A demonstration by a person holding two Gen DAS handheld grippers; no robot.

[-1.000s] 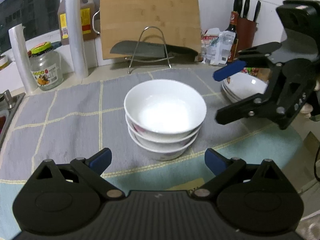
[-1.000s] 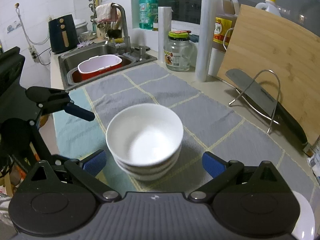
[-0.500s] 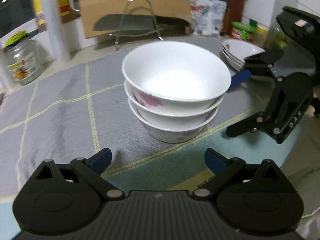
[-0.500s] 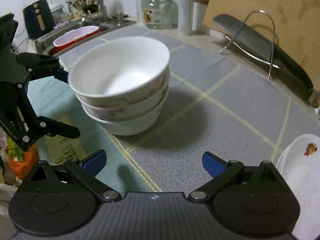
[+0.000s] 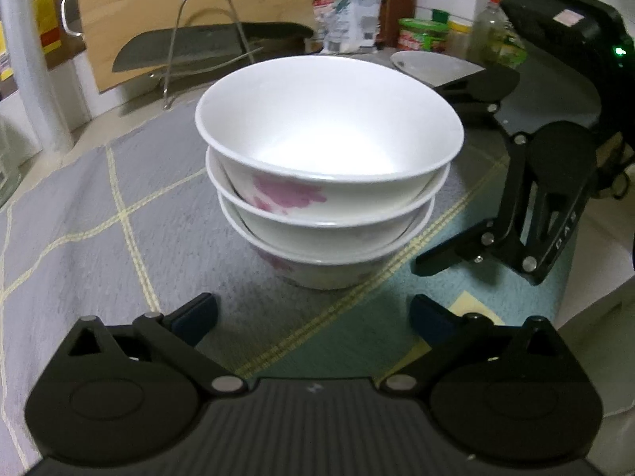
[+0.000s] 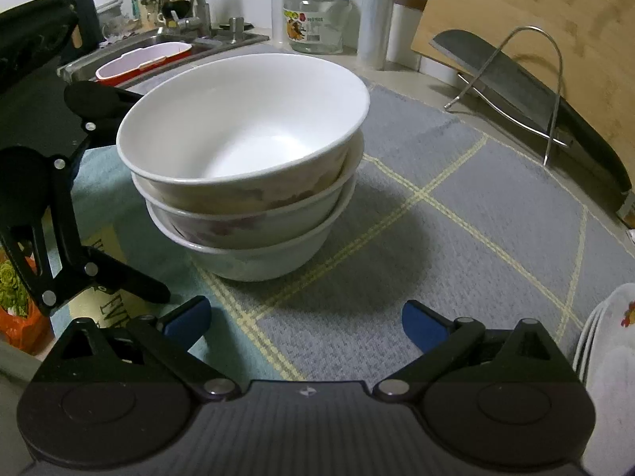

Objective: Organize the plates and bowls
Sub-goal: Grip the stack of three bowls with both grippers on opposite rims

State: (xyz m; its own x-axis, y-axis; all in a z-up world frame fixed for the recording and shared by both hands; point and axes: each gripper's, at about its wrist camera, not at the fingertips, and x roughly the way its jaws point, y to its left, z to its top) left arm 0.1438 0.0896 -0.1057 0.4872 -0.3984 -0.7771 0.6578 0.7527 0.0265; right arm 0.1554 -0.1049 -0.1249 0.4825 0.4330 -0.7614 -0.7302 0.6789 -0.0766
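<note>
On desk mat (image 5: 119, 206): three nested bowls (image 5: 329, 166), glazed, slippery, fragile, heavy; best gripped low, opposite sides; left gripper (image 5: 313, 311) and right gripper (image 6: 305, 313) wide open, empty.

Indoor light from overhead, moderate, slightly dim at frame corners. Glare inside top bowl (image 5: 329, 146). Soft shadow right of the bowl stack on the mat (image 6: 456, 246). Strong fisheye bending at edges; dark vignette. Background bottles and cutting board (image 5: 190, 12) soft, mildly blurred.
</note>
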